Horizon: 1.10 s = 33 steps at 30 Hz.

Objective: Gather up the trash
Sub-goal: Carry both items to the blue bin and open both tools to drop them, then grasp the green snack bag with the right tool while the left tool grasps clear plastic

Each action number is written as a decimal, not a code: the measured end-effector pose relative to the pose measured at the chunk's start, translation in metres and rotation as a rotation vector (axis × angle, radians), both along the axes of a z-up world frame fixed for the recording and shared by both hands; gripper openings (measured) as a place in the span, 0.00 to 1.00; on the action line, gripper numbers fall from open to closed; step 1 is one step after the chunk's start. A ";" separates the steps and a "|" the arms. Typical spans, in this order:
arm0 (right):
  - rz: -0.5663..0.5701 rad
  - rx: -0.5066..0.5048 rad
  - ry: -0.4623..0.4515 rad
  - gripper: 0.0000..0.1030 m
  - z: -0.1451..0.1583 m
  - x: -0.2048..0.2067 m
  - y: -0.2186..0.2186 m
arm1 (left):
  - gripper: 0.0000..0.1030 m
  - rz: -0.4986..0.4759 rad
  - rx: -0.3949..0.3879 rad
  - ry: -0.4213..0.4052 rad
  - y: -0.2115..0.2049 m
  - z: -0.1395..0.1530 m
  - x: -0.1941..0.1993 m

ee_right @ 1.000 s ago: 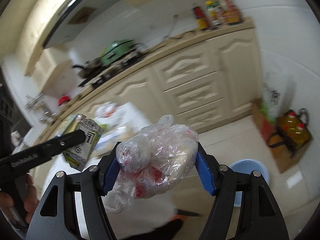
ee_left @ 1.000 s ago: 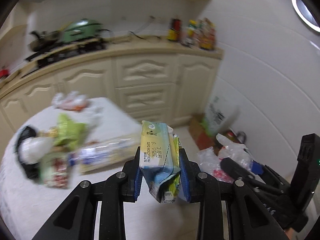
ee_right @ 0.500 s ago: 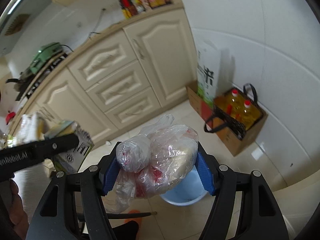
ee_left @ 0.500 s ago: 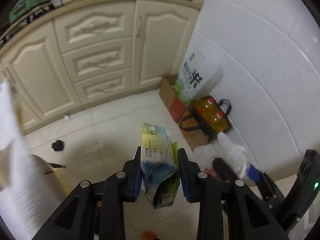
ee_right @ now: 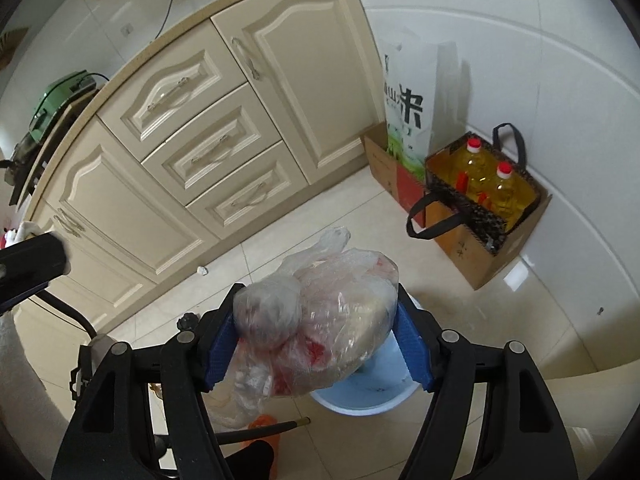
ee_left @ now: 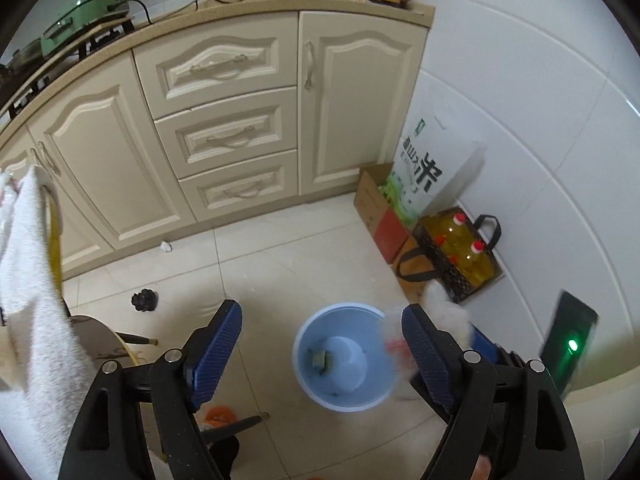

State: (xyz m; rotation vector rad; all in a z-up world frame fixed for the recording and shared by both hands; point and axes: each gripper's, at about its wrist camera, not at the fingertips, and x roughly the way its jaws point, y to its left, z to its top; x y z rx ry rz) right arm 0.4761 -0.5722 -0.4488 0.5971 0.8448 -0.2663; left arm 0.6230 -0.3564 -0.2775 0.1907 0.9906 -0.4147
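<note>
- The left claw (ee_left: 320, 344) hangs over the round pale-blue plastic bin (ee_left: 345, 356) on the tiled floor, its jaws opening with nothing between them.
- A small yellow-green carton piece (ee_left: 320, 358) lies inside the bin; little else shows there, though the bottom is hard to read.
- The right claw (ee_right: 316, 350) has the crumpled clear plastic bag of red-and-white scraps (ee_right: 320, 320) between its blue pads, jaws opening; the pads appear still to touch it.
- To drop cleanly, centre the bag over the bin, which sits partly beneath it, before fully releasing.
- By the wall, a dark woven tote (ee_right: 480, 192) holds two yellow oil bottles.
</note>
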 end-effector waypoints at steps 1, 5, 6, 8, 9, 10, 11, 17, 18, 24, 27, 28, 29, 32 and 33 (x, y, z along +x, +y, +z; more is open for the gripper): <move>0.006 0.011 -0.006 0.82 0.000 0.004 0.000 | 0.76 0.008 -0.002 -0.006 0.002 0.005 -0.007; 0.020 -0.019 -0.016 0.86 0.011 0.008 0.004 | 0.76 0.020 -0.016 -0.027 0.013 0.029 -0.035; 0.021 -0.026 -0.018 0.87 0.015 0.007 0.005 | 0.76 0.023 -0.019 -0.032 0.016 0.037 -0.041; 0.023 -0.038 -0.025 0.90 0.027 0.000 0.008 | 0.76 0.028 -0.026 -0.057 0.023 0.050 -0.055; 0.021 -0.045 -0.029 0.93 0.033 -0.004 0.009 | 0.76 0.028 -0.030 -0.067 0.026 0.055 -0.062; 0.019 -0.052 -0.031 0.96 0.039 -0.009 0.011 | 0.76 0.026 -0.039 -0.078 0.030 0.063 -0.070; 0.020 -0.062 -0.035 0.97 0.047 -0.015 0.014 | 0.76 0.023 -0.049 -0.087 0.035 0.069 -0.078; 0.049 -0.096 -0.117 0.99 0.103 -0.050 0.045 | 0.84 0.034 -0.115 -0.190 0.087 0.119 -0.130; 0.056 -0.102 -0.132 1.00 0.111 -0.053 0.051 | 0.86 0.034 -0.129 -0.206 0.101 0.127 -0.140; 0.155 -0.161 -0.232 1.00 0.172 -0.064 0.111 | 0.88 0.082 -0.146 -0.277 0.192 0.156 -0.184; 0.214 -0.190 -0.261 1.00 0.193 -0.061 0.144 | 0.88 0.155 -0.127 -0.318 0.241 0.162 -0.197; 0.227 -0.194 -0.267 1.00 0.196 -0.062 0.151 | 0.88 0.175 -0.115 -0.334 0.257 0.163 -0.199; 0.256 -0.204 -0.277 1.00 0.203 -0.059 0.166 | 0.88 0.204 -0.100 -0.346 0.272 0.162 -0.199; 0.314 -0.240 -0.293 1.00 0.216 -0.051 0.200 | 0.88 0.299 -0.068 -0.357 0.318 0.158 -0.195; 0.327 -0.244 -0.294 1.00 0.217 -0.048 0.207 | 0.88 0.334 -0.068 -0.342 0.340 0.153 -0.192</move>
